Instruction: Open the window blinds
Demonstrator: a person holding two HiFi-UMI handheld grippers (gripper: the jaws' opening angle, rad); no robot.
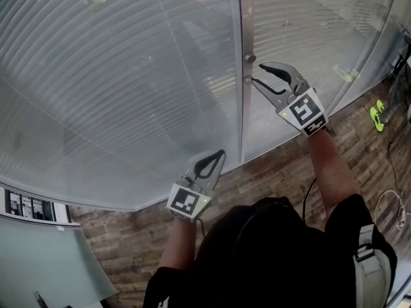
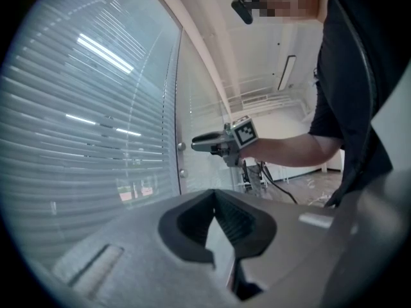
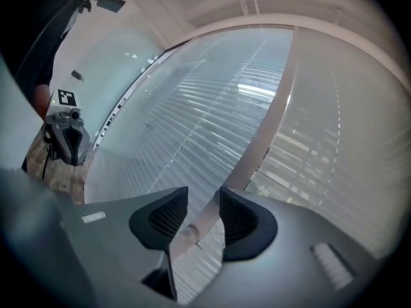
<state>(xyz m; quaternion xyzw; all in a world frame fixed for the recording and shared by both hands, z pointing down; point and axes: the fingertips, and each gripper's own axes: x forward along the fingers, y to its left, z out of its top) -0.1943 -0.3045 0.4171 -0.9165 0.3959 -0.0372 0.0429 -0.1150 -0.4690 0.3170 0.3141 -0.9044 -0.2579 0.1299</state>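
Closed slatted blinds (image 1: 128, 76) hang behind a glass wall, split by a pale upright frame (image 1: 244, 31). Two small round knobs (image 1: 250, 58) sit on that frame, one above the other. My right gripper (image 1: 257, 73) is held level with its jaws apart right beside the knobs, touching neither. In the right gripper view, one knob (image 3: 189, 233) shows through the gap between the jaws (image 3: 204, 197). My left gripper (image 1: 221, 153) hangs lower, near the glass, shut and holding nothing (image 2: 214, 197). The left gripper view shows the right gripper (image 2: 196, 143) at the knobs (image 2: 182, 146).
A wood-plank floor (image 1: 276, 172) runs along the foot of the glass. Neon-yellow shoes (image 1: 379, 114) lie at the far right, and a white cable (image 1: 392, 204) is coiled nearby. A pale panel (image 1: 38, 255) stands at the lower left.
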